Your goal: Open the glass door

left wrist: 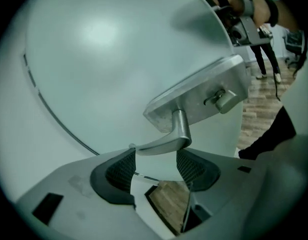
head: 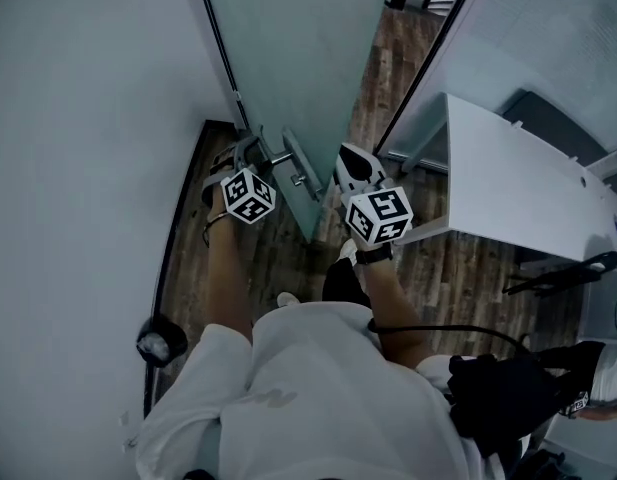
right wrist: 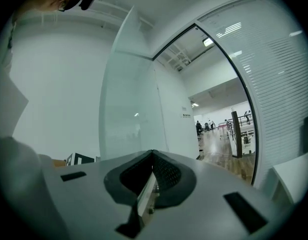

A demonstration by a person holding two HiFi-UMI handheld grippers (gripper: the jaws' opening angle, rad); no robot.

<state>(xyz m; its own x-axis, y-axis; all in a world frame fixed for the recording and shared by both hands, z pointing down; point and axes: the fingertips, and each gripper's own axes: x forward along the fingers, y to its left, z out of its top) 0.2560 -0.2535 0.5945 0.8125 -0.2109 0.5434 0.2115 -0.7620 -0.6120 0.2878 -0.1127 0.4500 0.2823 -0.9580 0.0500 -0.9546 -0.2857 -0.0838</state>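
Above the wood-plank floor (head: 468, 268), the frosted glass door (head: 288, 48) is standing ajar. The left gripper (left wrist: 156, 166), jaws spread, is meeting the door-edge brushed-metal lever handle (left wrist: 166, 143) unclamped and risking slip-off. The right gripper (right wrist: 153, 156) is sitting pressed together, empty.

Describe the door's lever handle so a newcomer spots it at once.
Find the frosted glass door. Near its free edge sits a metal plate; the lever handle juts from it, beyond the open jaws of the left hand-held gripper. Unlike the stubby thumb-turn beside it, it is long and bent.
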